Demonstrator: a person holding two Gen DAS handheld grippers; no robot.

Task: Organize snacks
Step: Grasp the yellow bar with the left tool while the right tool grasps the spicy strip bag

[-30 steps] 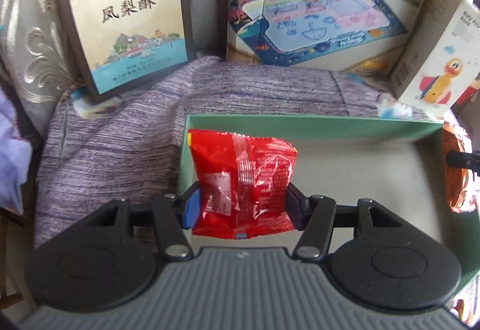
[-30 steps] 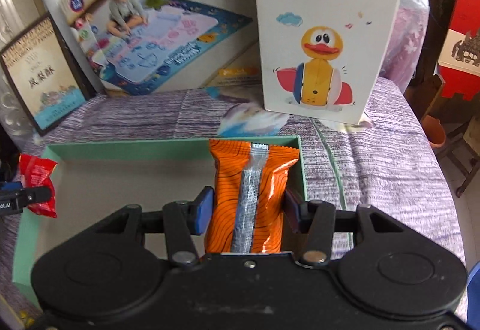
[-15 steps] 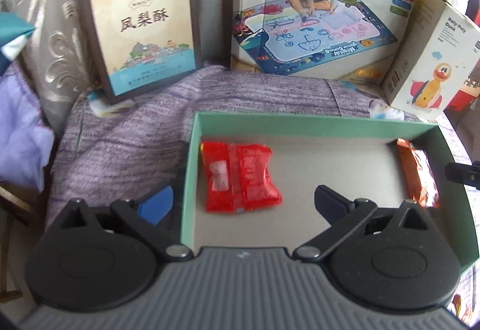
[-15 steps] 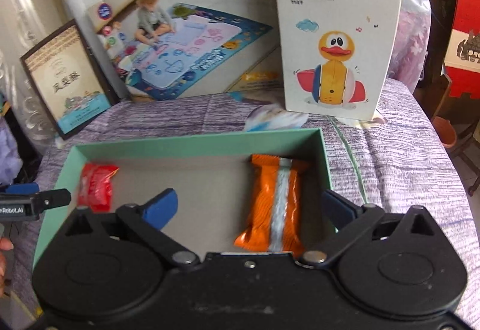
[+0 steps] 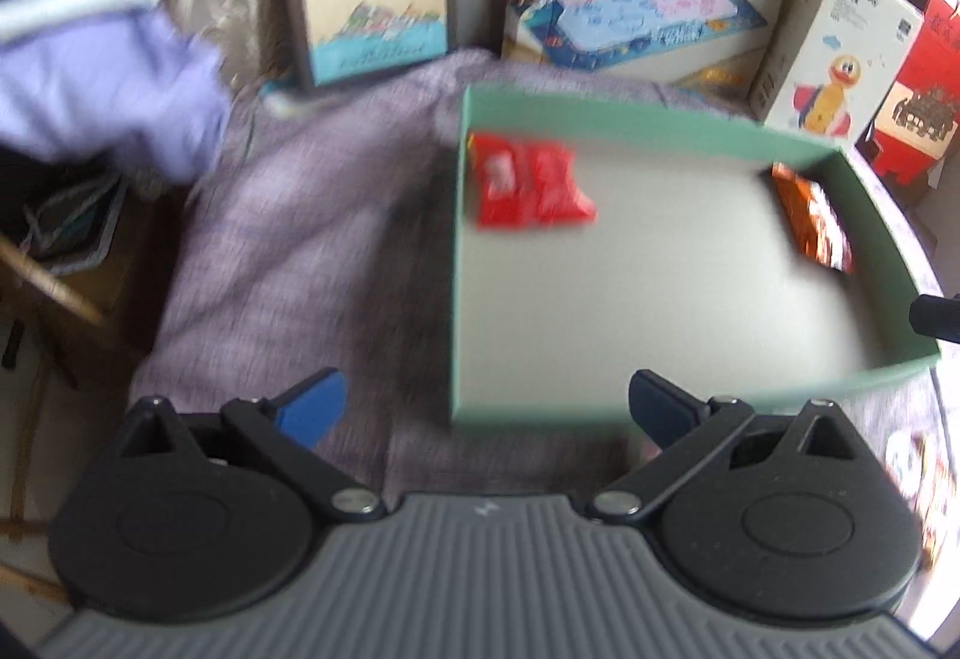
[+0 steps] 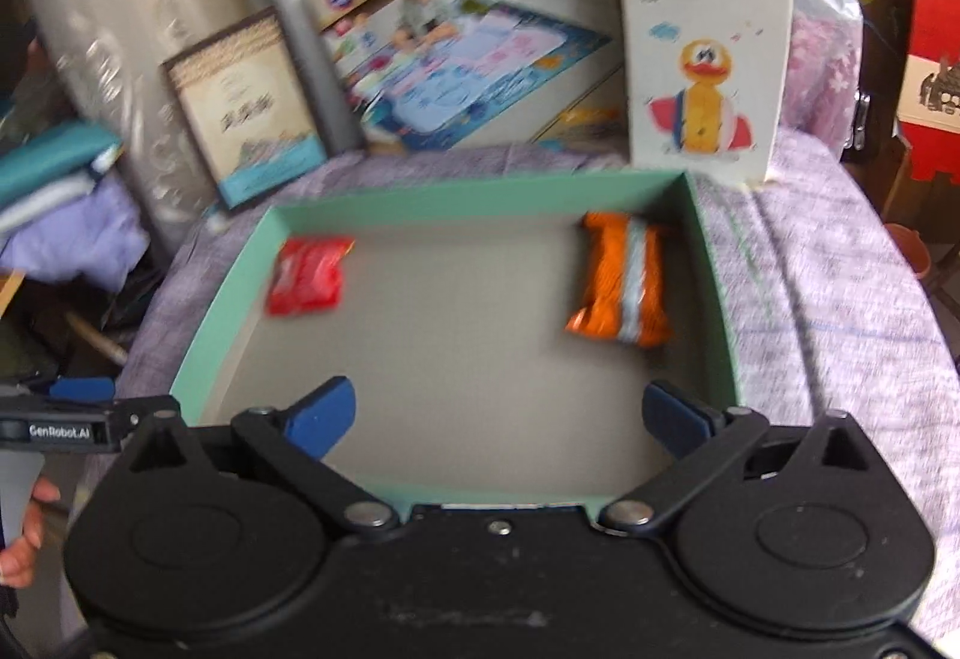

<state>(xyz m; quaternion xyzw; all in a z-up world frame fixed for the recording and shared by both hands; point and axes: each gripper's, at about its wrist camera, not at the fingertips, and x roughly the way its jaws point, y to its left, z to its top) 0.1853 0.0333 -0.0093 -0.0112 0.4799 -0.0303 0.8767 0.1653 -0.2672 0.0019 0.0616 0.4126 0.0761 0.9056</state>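
A red snack packet [image 5: 528, 188] lies in the far left corner of the green-rimmed tray [image 5: 600, 116]; it also shows in the right wrist view [image 6: 309, 275]. An orange snack packet [image 5: 810, 224] lies at the tray's far right side, and in the right wrist view [image 6: 624, 281]. My left gripper [image 5: 486, 407] is open and empty, near the tray's near left corner. My right gripper [image 6: 498, 410] is open and empty over the tray's [image 6: 468, 191] near edge. The left gripper also shows at the left edge of the right wrist view [image 6: 81, 392].
The tray sits on a purple cloth [image 5: 300, 239]. Behind it stand a pineapple-cake box [image 6: 246, 107], a play-mat box [image 6: 474, 59] and a Roly-Poly Duck box [image 6: 702, 53]. Folded clothes [image 5: 102, 59] lie at the far left. A red box [image 5: 918, 89] stands at the right.
Both grippers opened and let go of their packets, which now lie in the tray. Both have since pulled back towards me; the left one has also shifted left.
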